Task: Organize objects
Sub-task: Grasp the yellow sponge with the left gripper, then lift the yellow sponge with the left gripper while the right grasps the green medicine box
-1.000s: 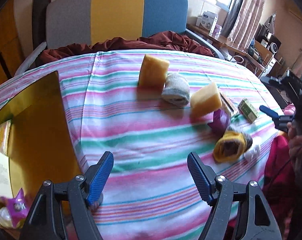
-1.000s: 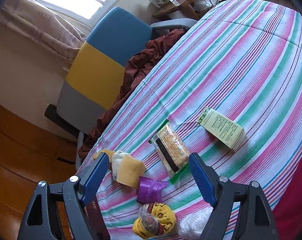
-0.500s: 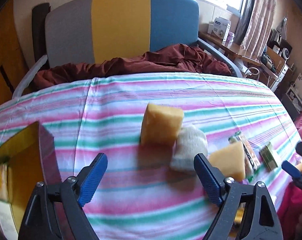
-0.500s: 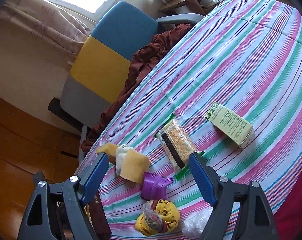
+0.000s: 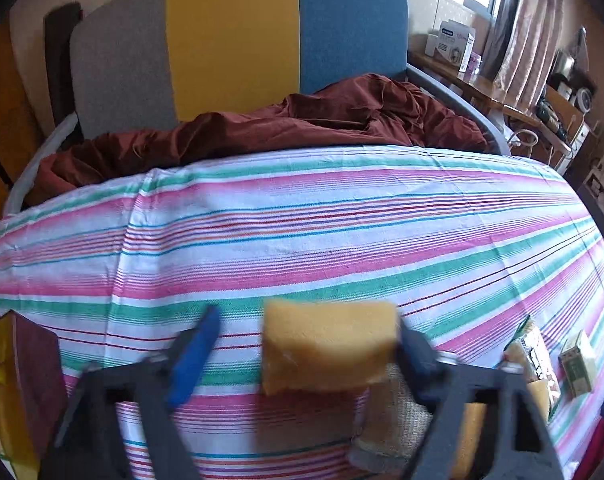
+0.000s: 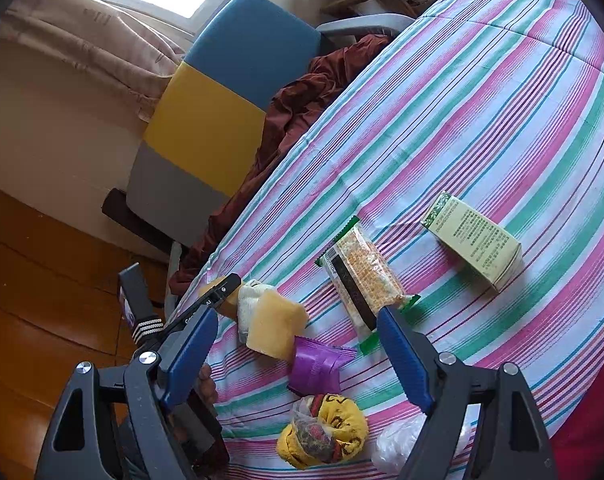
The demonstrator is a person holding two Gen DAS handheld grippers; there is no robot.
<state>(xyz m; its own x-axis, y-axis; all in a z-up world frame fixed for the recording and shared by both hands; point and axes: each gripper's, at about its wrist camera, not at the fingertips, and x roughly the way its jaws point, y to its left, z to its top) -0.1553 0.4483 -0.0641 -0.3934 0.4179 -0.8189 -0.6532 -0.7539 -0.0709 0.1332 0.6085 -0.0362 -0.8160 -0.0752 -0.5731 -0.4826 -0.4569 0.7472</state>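
Left wrist view: left gripper [image 5: 302, 344] jaws closing around the yellow rectangular sponge block [image 5: 328, 350]; right gripper [image 6: 298, 344] jaws wide, empty, above the striped bed [image 6: 482, 120].

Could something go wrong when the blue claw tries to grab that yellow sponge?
Maybe. The left gripper is closing around the yellow sponge, but only its right finger looks close; the left one stands apart, so the soft sponge might get nudged sideways or squashed unevenly. The rolled white cloth lies right against the sponge, so that finger could catch it and drag it along. The view is blurry, so contact is hard to judge.
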